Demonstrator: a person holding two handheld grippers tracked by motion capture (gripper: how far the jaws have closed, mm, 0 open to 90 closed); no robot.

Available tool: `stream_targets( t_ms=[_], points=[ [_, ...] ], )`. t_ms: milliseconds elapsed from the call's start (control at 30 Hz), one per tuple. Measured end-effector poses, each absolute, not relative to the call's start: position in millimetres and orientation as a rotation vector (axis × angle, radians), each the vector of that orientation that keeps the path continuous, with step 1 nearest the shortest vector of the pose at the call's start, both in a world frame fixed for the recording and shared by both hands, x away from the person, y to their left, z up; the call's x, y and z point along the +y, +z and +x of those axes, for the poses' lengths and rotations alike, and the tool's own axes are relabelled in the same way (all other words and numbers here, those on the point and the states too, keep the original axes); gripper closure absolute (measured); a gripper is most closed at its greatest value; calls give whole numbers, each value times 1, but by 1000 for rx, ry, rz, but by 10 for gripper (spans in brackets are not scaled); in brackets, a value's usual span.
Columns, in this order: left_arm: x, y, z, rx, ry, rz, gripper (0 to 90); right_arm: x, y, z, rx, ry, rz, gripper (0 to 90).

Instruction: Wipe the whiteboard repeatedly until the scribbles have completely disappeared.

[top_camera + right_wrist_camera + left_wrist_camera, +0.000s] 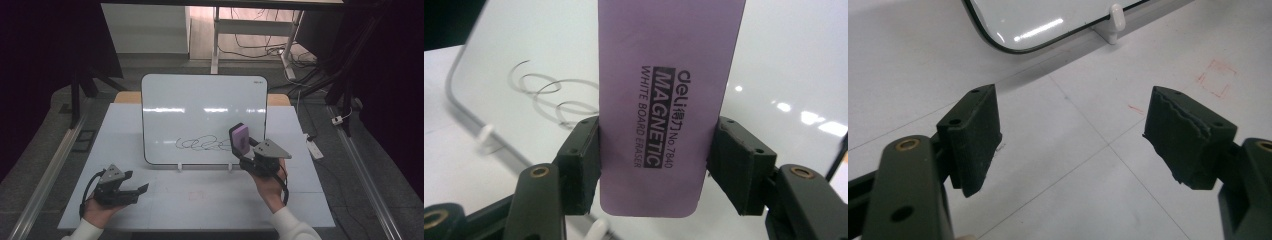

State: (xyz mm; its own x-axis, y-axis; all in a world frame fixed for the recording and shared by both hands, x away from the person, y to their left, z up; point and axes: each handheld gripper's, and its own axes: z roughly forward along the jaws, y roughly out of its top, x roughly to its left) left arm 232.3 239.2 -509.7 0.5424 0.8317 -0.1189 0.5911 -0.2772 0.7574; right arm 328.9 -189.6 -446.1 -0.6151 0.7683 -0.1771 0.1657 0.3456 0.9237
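The right gripper (248, 152) has its fingers clamped on a purple eraser (240, 138), one finger against each long edge, near the lower end. The eraser stands on end, its long axis running up and away from the hand, its top tipped toward the whiteboard (200, 107). It sits just in front of the board's lower right area, beside the right end of a black scribble (202, 144); whether it touches the board I cannot tell.

The whiteboard stands propped on small white feet (180, 167) at the back of the white bench (165, 200), leaning slightly back.

The right gripper view shows what the high view cannot: the print on the eraser (663, 107), running lengthwise along the purple face, with the words "MAGNETIC" and "WHITE BOARD ERASER". The looping scribble (549, 95) lies to the eraser's left there.

The left gripper (135, 192) rests low over the bench's near left part, well apart from the board. Its fingers (975, 135) stand wide apart with nothing between them, bare bench below. That view also catches a faint red square mark (1218, 77) on the bench and one board foot (1115, 20) by the board's rounded corner.
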Motion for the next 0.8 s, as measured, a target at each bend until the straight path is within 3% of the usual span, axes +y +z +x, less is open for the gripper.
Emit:
stream_targets(
  t_ms=[500,800],
  points=[
    [240,-512,233,1158,378,1997,228,-172,-458,349,2001,1146,885,404],
    [240,-513,233,1166,376,1993,227,-128,-473,352,2106,1158,806,405]
  ],
)
